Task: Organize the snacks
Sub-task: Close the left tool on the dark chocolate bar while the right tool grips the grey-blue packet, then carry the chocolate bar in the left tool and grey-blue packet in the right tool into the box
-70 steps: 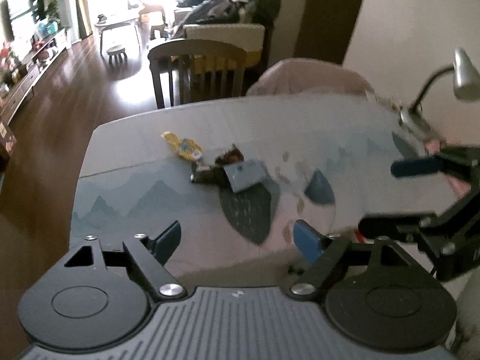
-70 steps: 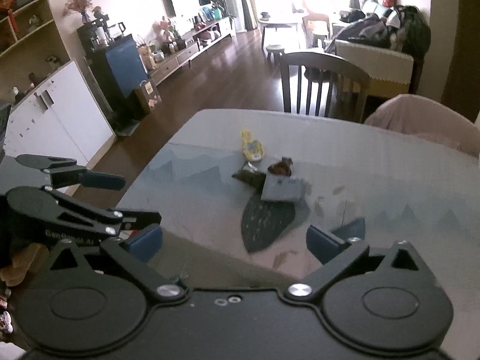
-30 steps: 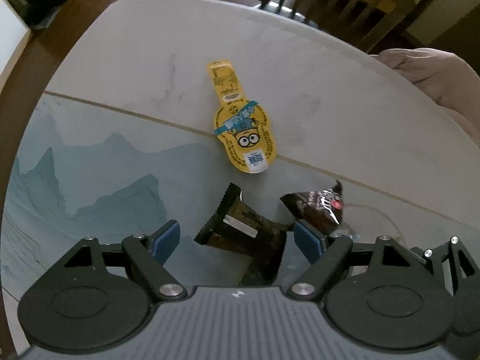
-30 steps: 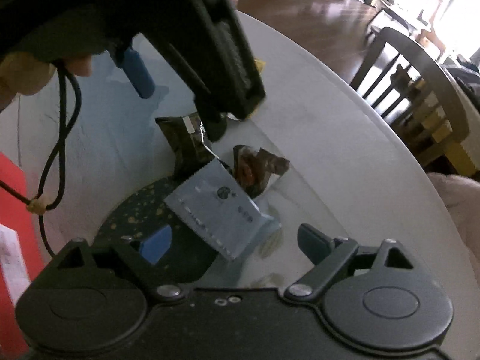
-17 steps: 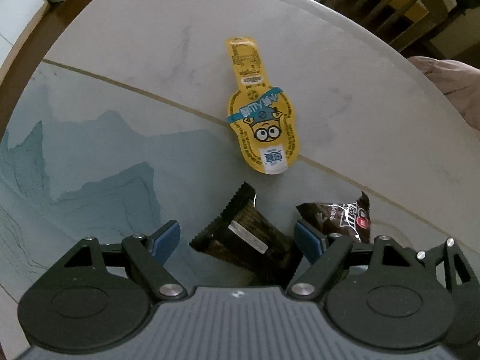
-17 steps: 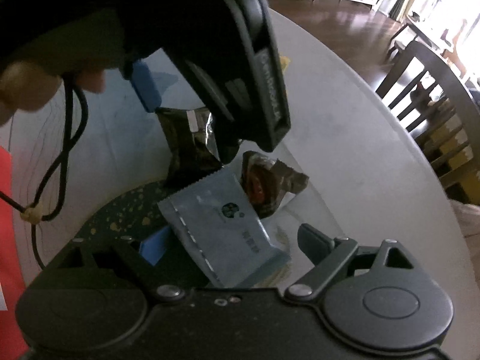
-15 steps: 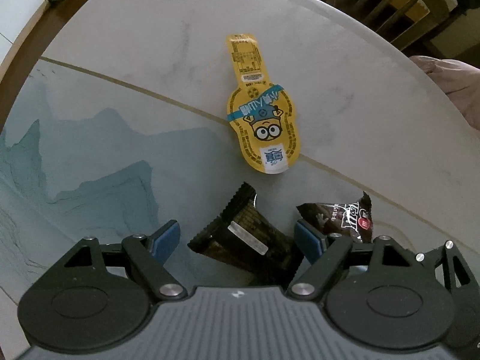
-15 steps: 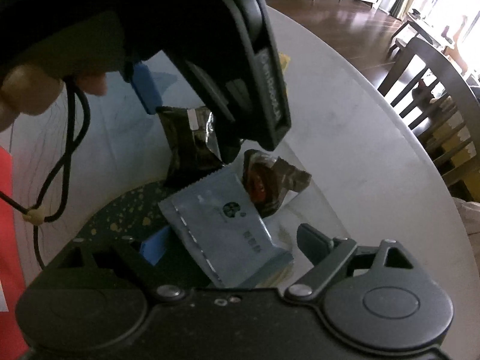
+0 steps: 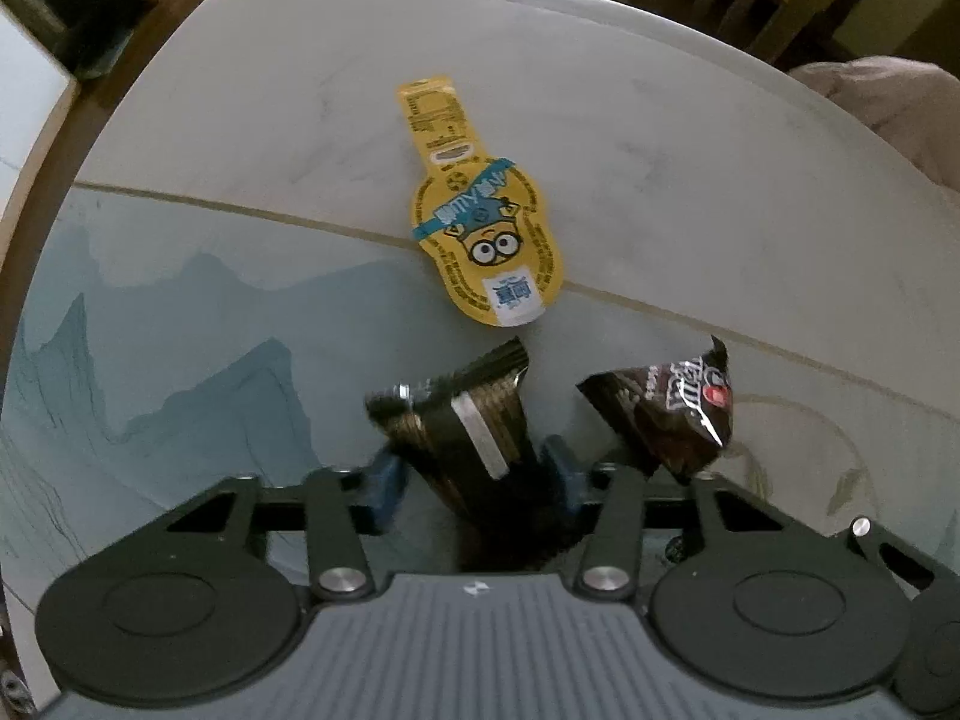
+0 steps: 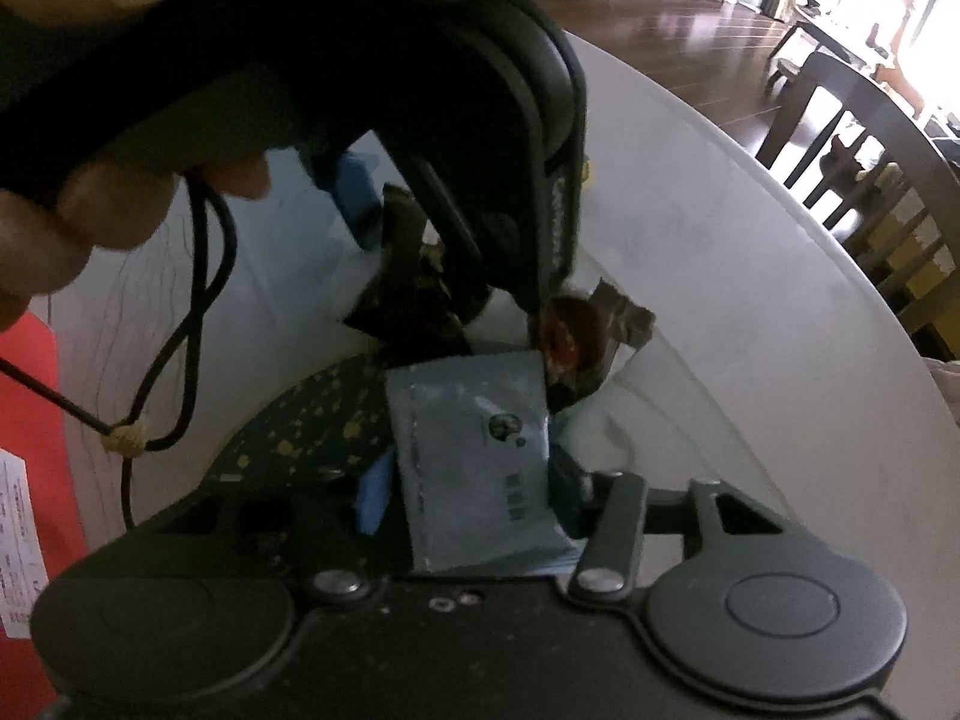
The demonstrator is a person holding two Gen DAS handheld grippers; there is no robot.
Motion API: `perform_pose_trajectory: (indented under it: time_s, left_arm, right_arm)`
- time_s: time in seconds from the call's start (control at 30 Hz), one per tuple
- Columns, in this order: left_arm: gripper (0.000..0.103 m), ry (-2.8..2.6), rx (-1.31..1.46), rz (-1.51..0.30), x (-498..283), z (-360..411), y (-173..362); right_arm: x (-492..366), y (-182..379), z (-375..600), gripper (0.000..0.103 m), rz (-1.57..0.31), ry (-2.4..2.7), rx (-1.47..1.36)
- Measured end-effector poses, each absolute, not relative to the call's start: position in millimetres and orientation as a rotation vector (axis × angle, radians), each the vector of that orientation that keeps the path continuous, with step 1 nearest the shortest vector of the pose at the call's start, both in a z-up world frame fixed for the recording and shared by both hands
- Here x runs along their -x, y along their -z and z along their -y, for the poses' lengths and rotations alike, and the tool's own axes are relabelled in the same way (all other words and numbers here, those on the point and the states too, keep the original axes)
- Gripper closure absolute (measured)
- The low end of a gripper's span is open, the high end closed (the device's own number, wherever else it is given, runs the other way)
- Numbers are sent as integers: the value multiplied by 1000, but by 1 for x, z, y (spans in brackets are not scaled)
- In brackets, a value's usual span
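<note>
Left wrist view first: the left tool (image 9: 474, 477) has just closed its jaws and now pinches the dark bar (image 9: 468, 420) between its blue pads (image 9: 384, 483). A second ago it was wide open with the bar lying loose between the fingers, so that's a fresh grab. The bar's crimped end sticks out ahead of the tips, a bit blurry. Just right of it sits the brown pack (image 9: 672, 414), untouched, and the yellow pouch (image 9: 480, 228) lies flat further out, near the bar's far end.

Right wrist view: same story. The right tool (image 10: 468, 498) has just closed too, and it's clamped on the blue-grey packet (image 10: 474, 456), which was loose half a second back. The packet's far edge touches the brown pack. The left tool hangs right above, held in a hand (image 10: 78, 198) with a cord dangling.

So two snacks are gripped at once, which I'd guess means both are ready to lift. Two are left.

The table (image 9: 690, 198) is pale marble-look with a blue-green mountain print and a thin gold line. Around it are dark wood floor, a chair (image 10: 870, 144) and a low cabinet far back.
</note>
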State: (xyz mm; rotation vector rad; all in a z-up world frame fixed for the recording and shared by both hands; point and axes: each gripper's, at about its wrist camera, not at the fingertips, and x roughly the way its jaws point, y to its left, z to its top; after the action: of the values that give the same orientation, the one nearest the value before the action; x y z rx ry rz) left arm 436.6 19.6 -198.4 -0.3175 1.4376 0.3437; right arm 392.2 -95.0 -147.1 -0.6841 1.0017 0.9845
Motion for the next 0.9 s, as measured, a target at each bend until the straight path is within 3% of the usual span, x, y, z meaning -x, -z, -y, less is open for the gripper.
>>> perform_pose_trajectory:
  time_s: [0.07,0.4,0.9]
  left_arm:
    - [70,-329,317,-1440,-434,-19,197]
    - [71,-309,348,-1400,-412,-39,174]
    - [71,-212,325,-1239,-380,-36,65]
  right_arm:
    - [-388,144,100,57,-1002,-961,670]
    - [-368,116,137,58,-1011,-801,571]
    - [-349,18,163,58,-880,-612,386]
